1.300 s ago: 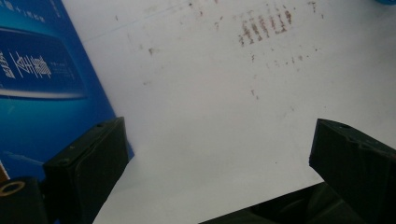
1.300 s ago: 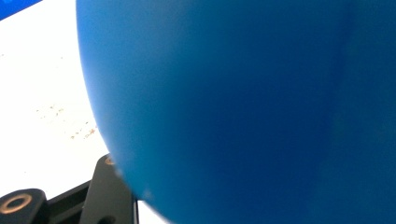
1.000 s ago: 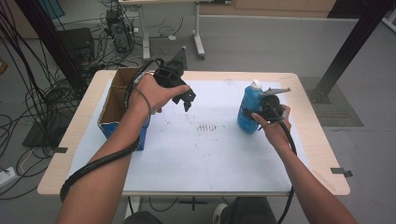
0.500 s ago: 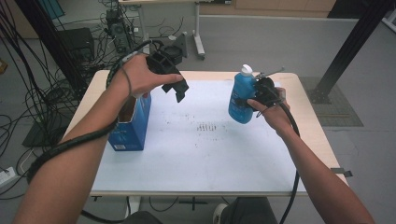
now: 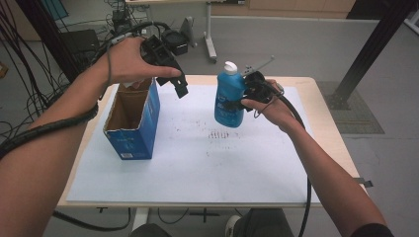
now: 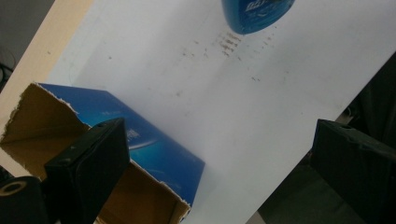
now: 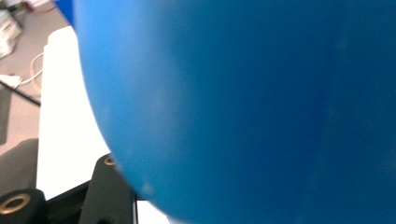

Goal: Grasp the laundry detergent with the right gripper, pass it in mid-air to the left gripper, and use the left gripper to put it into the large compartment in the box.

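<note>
- The right claw (image 5: 236, 101) is clamped on a blue bottle (image 5: 228, 96) with a white cap, holding it upright and clear of the table (image 5: 326, 128), up around 12 o'clock of the white sheet (image 5: 207, 168) in the high view.
- In the right gripper view the bottle (image 7: 243, 107) is basically pressed against the lens, just a big blue blur with one black jaw poking in at the bottom left.
- The left claw (image 5: 179, 84) has its jaws wide apart with nothing between them. It hangs in the air just above the far top edge of the box (image 5: 132, 121).
- The box is blue cardboard with a torn-open top, standing upright at about 9 o'clock on the sheet, brown inside. I can't tell if there's anything in it.
- In the left gripper view you look down between the two spread jaws at the open box (image 6: 140, 154), with the bottom of the bottle (image 6: 257, 16) floating at 12 o'clock.
- Bottle and box are well apart, with a smudgy patch of dark marks (image 5: 222, 134) on the sheet between them.
</note>
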`<state>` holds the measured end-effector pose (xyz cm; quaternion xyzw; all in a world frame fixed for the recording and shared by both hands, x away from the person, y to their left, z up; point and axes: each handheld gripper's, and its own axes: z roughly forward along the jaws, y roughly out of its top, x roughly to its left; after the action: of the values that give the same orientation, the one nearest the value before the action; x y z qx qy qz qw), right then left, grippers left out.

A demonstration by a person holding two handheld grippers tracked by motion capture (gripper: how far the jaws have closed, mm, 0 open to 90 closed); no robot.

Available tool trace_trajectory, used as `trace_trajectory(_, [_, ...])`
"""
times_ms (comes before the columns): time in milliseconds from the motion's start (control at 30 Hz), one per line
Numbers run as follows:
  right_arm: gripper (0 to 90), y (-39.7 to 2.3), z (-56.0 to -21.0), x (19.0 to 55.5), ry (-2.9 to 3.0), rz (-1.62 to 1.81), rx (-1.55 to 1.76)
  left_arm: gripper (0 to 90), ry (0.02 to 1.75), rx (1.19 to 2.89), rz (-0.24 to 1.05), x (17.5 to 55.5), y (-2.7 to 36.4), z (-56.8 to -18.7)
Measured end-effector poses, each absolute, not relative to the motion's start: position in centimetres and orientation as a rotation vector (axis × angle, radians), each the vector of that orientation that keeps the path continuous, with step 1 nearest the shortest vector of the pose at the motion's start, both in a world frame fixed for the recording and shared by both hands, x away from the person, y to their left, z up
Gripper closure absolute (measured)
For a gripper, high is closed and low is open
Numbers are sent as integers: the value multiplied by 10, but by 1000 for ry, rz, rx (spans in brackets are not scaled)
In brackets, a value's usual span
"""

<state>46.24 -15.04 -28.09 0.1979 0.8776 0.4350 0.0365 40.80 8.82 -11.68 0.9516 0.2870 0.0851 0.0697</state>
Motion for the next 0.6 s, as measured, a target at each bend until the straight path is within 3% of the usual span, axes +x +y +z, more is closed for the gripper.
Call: trace_trajectory(600, [435, -81, -279, 449, 2810, 1364, 237, 55, 695, 2968, 256, 413, 75, -106])
